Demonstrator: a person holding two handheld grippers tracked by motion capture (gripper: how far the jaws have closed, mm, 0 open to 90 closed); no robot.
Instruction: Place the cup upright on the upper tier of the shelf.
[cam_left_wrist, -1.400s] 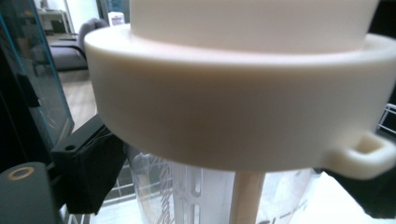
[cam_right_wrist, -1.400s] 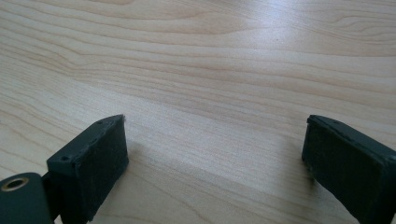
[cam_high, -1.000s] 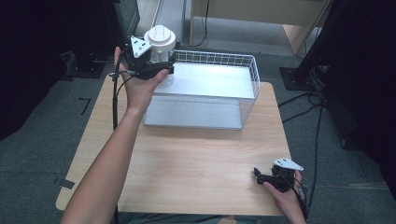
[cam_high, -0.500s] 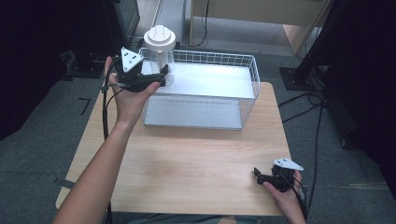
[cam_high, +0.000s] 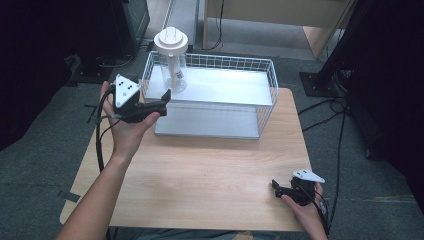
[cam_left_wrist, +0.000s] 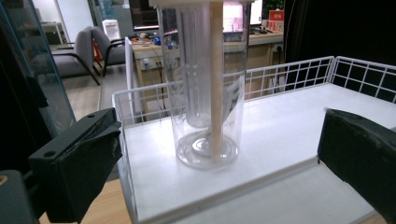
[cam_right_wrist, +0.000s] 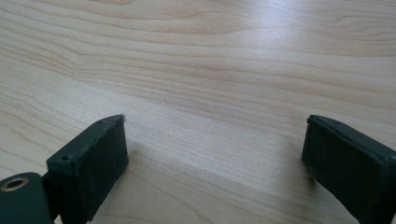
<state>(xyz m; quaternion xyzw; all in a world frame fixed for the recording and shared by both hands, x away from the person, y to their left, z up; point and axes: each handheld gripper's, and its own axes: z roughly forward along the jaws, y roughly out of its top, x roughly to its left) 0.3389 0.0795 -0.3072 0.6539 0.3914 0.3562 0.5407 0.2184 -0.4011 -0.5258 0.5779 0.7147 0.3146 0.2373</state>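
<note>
A clear plastic jar (cam_high: 172, 65) with a white lid stands upright in the back left corner of a white wire basket (cam_high: 270, 84). My left gripper (cam_high: 165, 99) hovers just outside the basket's left front corner, open, jaws pointing at the jar. In the left gripper view the jar (cam_left_wrist: 205, 93), with a wooden stick inside, stands beyond the open left gripper (cam_left_wrist: 219, 161), untouched. My right gripper (cam_high: 276, 187) rests on the wooden table (cam_high: 200, 165) near the front right corner. In the right gripper view the right gripper (cam_right_wrist: 219, 163) is open over bare wood.
The basket (cam_left_wrist: 280, 126) has a white floor and low wire walls and takes up the table's back half. Cables trail on the dark floor to the right. A black stand (cam_high: 320, 82) is right of the table.
My left gripper has drawn back from the jar, moving left and toward the person. The jar stays standing in the basket. The right gripper has not moved.
</note>
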